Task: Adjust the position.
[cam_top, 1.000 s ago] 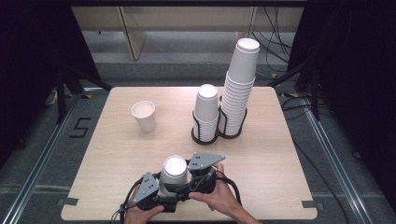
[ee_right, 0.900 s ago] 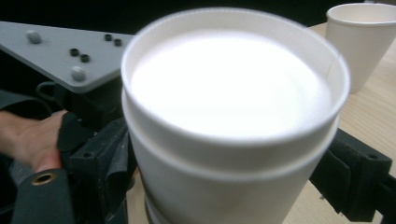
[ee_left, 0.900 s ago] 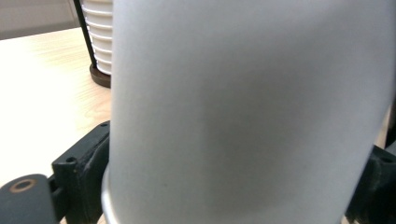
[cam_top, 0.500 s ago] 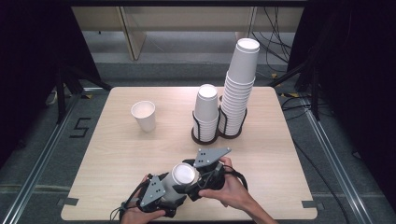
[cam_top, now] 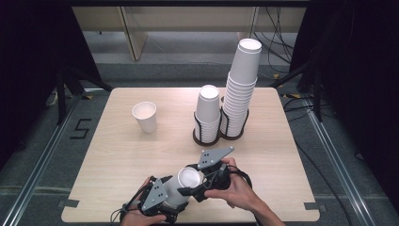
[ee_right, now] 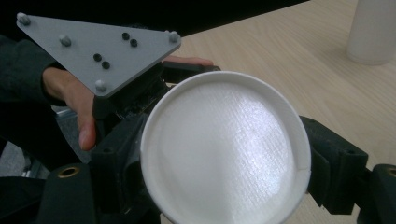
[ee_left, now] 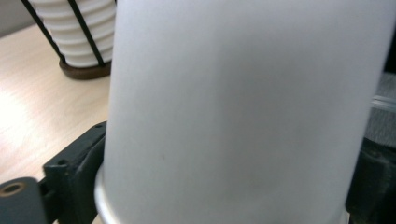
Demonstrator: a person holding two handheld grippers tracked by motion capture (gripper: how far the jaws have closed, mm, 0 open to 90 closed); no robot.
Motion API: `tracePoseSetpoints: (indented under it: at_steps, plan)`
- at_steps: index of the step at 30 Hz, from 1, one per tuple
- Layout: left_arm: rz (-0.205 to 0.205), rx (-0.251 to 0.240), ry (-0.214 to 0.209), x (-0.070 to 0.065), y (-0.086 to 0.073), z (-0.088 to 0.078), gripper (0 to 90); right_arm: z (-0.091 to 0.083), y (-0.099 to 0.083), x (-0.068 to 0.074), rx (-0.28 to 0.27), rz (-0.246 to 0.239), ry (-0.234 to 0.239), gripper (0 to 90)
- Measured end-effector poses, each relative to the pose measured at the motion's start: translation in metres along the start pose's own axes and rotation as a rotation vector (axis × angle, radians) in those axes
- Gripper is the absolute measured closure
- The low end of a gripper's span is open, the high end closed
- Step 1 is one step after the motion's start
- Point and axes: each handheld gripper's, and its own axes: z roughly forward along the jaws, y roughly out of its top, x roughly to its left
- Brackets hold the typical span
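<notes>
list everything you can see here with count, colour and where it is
white paper cup held tilted: 1, white, near edge of the table, between both grippers' jaws
white paper cup standing open end up: 1, white, left of the table's middle
short stack of upturned white paper cups: 1 stack, white, in the left side of the holder
tall stack of upturned white paper cups: 1 stack, white, in the right side of the holder
black wire cup holder with dark base: 1, black, far middle of the table
light wooden table: 1, pale wood
left gripper: 1, black with grey plate, jaws just opening, cup between them
right gripper: 1, black with grey plate, at the cup's bottom end
</notes>
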Motion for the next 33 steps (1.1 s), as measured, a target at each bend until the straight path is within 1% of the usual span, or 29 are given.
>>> tracePoseSetpoints:
  at_steps: [1,2,3,4,5,6,8,9,10,11,12,13,14,15,16,18,20,22,23,27,28,29,30,31,32,33]
  plan:
    - [-0.006,-0.025,-0.006,0.0,0.0,0.0,4.4,-0.001,0.0,-0.001,-0.009,0.009,0.006,24.6]
    - [-0.011,-0.038,-0.002,0.0,0.0,-0.001,4.0,-0.004,0.0,-0.003,-0.018,0.017,0.004,24.7]
    - [-0.009,-0.058,0.0,0.001,0.001,-0.002,3.6,-0.005,0.0,-0.004,-0.036,0.038,0.015,24.8]
    - [-0.012,-0.082,0.006,0.001,0.001,-0.003,3.3,-0.007,0.0,-0.005,-0.047,0.054,0.018,24.9]
    - [-0.013,-0.106,0.01,0.001,0.001,-0.003,3.0,-0.009,0.0,-0.007,-0.065,0.058,0.02,24.9]
    - [-0.009,-0.117,0.019,0.002,0.002,-0.005,2.8,-0.011,0.001,-0.008,-0.074,0.078,0.027,24.9]
    - [-0.009,-0.148,0.027,0.002,0.002,-0.007,2.6,-0.014,0.001,-0.01,-0.093,0.098,0.033,25.0]
    - [-0.009,-0.169,0.027,0.002,0.002,-0.006,2.6,-0.016,0.001,-0.011,-0.108,0.097,0.033,25.0]
    - [-0.004,-0.164,0.029,0.002,0.003,-0.008,2.6,-0.017,0.001,-0.012,-0.111,0.099,0.037,25.0]
    - [-0.005,-0.18,0.031,0.002,0.003,-0.008,2.5,-0.017,0.001,-0.013,-0.118,0.103,0.037,25.1]
    - [-0.006,-0.191,0.032,0.002,0.003,-0.008,2.4,-0.018,0.001,-0.012,-0.122,0.128,0.046,25.1]
    - [-0.007,-0.2,0.032,0.002,0.002,-0.007,2.4,-0.018,0.001,-0.014,-0.126,0.122,0.044,25.1]
    - [-0.006,-0.199,0.033,0.002,0.002,-0.007,2.4,-0.019,0.001,-0.015,-0.13,0.114,0.043,25.1]
    - [-0.008,-0.192,0.031,0.002,0.002,-0.008,2.3,-0.019,0.0,-0.015,-0.134,0.118,0.043,25.1]
    - [-0.012,-0.196,0.03,0.002,0.002,-0.008,2.3,-0.019,0.0,-0.016,-0.135,0.118,0.042,25.1]
    - [-0.003,-0.196,0.037,0.002,0.002,-0.008,2.2,-0.019,0.0,-0.017,-0.137,0.118,0.045,25.1]
    - [0.006,-0.194,0.047,0.001,0.002,-0.008,2.0,-0.018,-0.001,-0.017,-0.135,0.126,0.055,25.1]
    - [0.005,-0.192,0.049,0.001,0.001,-0.008,2.0,-0.018,-0.002,-0.017,-0.133,0.129,0.047,25.2]
    - [0.01,-0.192,0.055,0.001,0.001,-0.008,1.9,-0.018,-0.002,-0.018,-0.128,0.139,0.05,25.1]
    - [0.018,-0.203,0.072,0.001,0.001,-0.007,2.0,-0.017,-0.004,-0.02,-0.13,0.146,0.049,25.2]
    - [0.019,-0.209,0.081,0.002,0.001,-0.008,2.3,-0.017,-0.004,-0.02,-0.125,0.156,0.054,25.2]
    - [0.021,-0.223,0.084,0.002,0.001,-0.008,2.3,-0.016,-0.004,-0.02,-0.126,0.151,0.055,25.2]
    - [0.026,-0.208,0.091,0.003,0.002,-0.01,2.1,-0.016,-0.005,-0.019,-0.122,0.178,0.062,25.2]
    - [0.025,-0.211,0.086,0.003,0.002,-0.01,2.3,-0.015,-0.005,-0.019,-0.122,0.178,0.066,25.2]
    - [0.021,-0.213,0.081,0.003,0.002,-0.01,2.9,-0.016,-0.005,-0.019,-0.125,0.191,0.064,25.2]
    - [0.027,-0.213,0.084,0.004,0.002,-0.011,3.4,-0.016,-0.005,-0.02,-0.129,0.19,0.066,25.2]
